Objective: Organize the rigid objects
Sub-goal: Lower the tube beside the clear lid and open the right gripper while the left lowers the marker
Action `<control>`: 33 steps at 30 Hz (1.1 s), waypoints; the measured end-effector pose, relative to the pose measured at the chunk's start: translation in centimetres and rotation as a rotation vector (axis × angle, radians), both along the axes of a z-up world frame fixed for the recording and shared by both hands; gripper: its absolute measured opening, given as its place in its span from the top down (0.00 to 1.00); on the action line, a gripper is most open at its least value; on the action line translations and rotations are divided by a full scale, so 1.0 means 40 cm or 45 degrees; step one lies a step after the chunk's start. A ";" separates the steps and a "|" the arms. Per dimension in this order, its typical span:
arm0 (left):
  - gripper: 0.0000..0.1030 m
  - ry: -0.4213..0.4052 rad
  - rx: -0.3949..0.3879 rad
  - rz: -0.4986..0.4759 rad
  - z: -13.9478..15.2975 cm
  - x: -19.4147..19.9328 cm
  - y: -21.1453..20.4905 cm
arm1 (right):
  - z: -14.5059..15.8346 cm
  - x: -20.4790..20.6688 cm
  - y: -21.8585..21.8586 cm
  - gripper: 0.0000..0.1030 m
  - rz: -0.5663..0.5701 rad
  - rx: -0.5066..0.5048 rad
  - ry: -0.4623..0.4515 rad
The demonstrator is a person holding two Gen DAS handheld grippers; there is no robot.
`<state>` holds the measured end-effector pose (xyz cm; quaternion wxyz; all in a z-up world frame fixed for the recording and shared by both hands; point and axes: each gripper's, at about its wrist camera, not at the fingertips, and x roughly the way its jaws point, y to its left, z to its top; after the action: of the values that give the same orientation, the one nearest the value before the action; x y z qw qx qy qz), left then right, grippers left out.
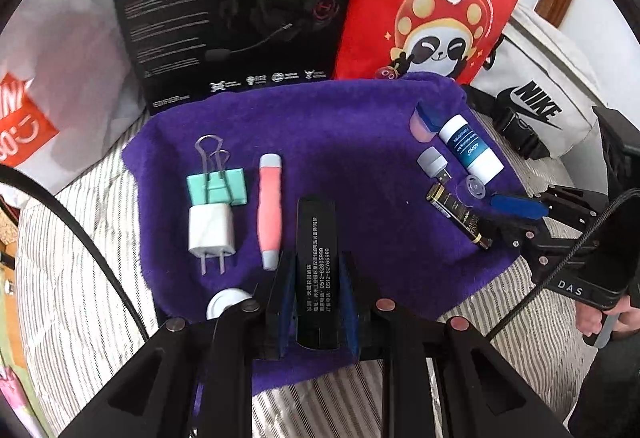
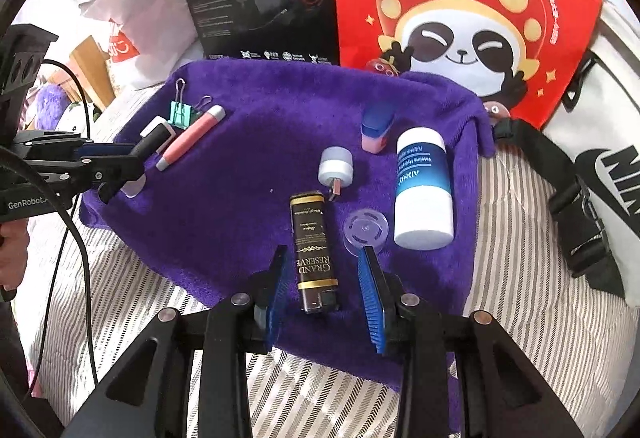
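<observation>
Charger beside clip, lighter left of bottle, all on cloth

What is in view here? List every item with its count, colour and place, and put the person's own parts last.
Cloth: one, purple, spread on the striped bedding.
Binder clip: one, mint green, cloth's left side.
Plug: one, white, just below the clip.
Pen-shaped stick: one, pink and grey, right of the plug.
Black lighter: one, white print, clamped in the left gripper.
Brown lighter: one, gold-trimmed, lying between the right gripper's parted jaws, untouched.
Bottle: one, white and blue, cloth's right side.
Clear disc: one, beside the bottle.
Grey cap: one, mid-cloth.
Pink-blue box: one, behind the bottle.
Red bag: one, at the back.
Black box: one, at the back.
Hand: one, on the right gripper's handle.
</observation>
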<state>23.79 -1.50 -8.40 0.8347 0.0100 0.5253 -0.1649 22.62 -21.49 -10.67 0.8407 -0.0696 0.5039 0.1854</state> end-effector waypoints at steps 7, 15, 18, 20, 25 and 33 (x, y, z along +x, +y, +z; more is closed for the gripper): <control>0.80 0.015 0.013 -0.039 -0.030 0.029 -0.039 | -0.022 0.008 -0.002 0.66 -0.018 -0.010 0.037; 0.80 0.027 0.012 -0.061 -0.047 0.090 -0.066 | -0.034 0.010 -0.004 0.66 -0.010 0.002 0.063; 0.80 0.019 0.062 -0.069 -0.056 0.116 -0.081 | -0.036 0.009 -0.002 0.66 -0.008 0.005 0.060; 0.80 0.020 0.088 -0.075 -0.064 0.131 -0.085 | -0.038 0.013 -0.003 0.65 -0.012 0.019 0.066; 0.80 0.023 0.122 -0.093 -0.084 0.147 -0.097 | -0.039 0.014 -0.015 0.62 -0.033 0.052 0.069; 0.80 0.016 0.160 -0.106 -0.088 0.148 -0.113 | -0.039 0.013 -0.014 0.62 -0.041 0.065 0.054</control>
<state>29.69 -6.02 -11.91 0.8216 0.0830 0.5390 -0.1661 23.12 -22.07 -12.24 0.8343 -0.0362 0.5178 0.1859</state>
